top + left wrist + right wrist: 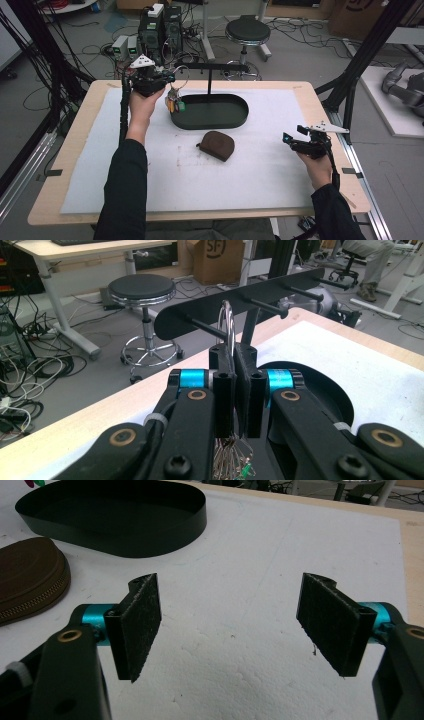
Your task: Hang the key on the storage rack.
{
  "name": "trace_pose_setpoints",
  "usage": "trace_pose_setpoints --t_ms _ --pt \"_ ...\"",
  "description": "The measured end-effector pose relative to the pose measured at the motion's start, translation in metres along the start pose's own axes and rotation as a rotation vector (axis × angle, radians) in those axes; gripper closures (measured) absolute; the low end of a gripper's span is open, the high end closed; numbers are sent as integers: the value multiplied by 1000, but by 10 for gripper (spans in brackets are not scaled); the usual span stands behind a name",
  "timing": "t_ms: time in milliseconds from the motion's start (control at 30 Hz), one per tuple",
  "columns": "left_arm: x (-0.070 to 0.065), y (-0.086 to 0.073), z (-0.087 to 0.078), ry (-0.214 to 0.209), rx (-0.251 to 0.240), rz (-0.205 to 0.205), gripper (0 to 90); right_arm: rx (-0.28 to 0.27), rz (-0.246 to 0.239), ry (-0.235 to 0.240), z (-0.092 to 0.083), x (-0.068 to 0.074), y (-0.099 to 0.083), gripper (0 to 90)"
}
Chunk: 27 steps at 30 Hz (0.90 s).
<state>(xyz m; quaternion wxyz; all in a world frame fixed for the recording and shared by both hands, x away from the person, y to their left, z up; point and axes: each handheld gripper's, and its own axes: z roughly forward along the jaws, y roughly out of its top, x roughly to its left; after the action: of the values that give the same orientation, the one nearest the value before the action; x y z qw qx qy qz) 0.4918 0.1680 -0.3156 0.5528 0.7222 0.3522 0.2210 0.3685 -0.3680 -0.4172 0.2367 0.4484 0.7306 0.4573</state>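
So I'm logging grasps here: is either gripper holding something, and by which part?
The left gripper is shut on the key ring of a bunch of keys, pinching the ring's lower arc. The right gripper is open, holding nothing.

Table (75, 150): pale wood edge, matt. White foam sheet (250, 175) on top, rough, pitted, w/ faint marks. Oval tray (240, 117): black, smooth, slight sheen. Pouch (217, 145): brown, leather-like, metal zip. Key ring (227, 322): shiny metal. Gripper pads (142, 622): black, coarse, gritty. Peg rack (240, 302): matt black.
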Motion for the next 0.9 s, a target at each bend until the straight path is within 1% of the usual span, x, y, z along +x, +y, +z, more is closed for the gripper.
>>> trace_pose_setpoints --t_ms 300,467,533,700,900 --pt "3 -3 5 18 6 -17 865 -1 0 0 0 0 0 263" --pt "3 -5 7 29 16 -15 865 2 1 0 0 -1 0 263" --pt "4 -6 8 34 20 -22 865 2 3 1 0 0 0 263" --pt "4 -7 10 40 28 -18 864 -2 1 0 0 0 0 263" --pt "4 -8 12 55 25 -29 863 -2 -1 1 0 0 0 263"
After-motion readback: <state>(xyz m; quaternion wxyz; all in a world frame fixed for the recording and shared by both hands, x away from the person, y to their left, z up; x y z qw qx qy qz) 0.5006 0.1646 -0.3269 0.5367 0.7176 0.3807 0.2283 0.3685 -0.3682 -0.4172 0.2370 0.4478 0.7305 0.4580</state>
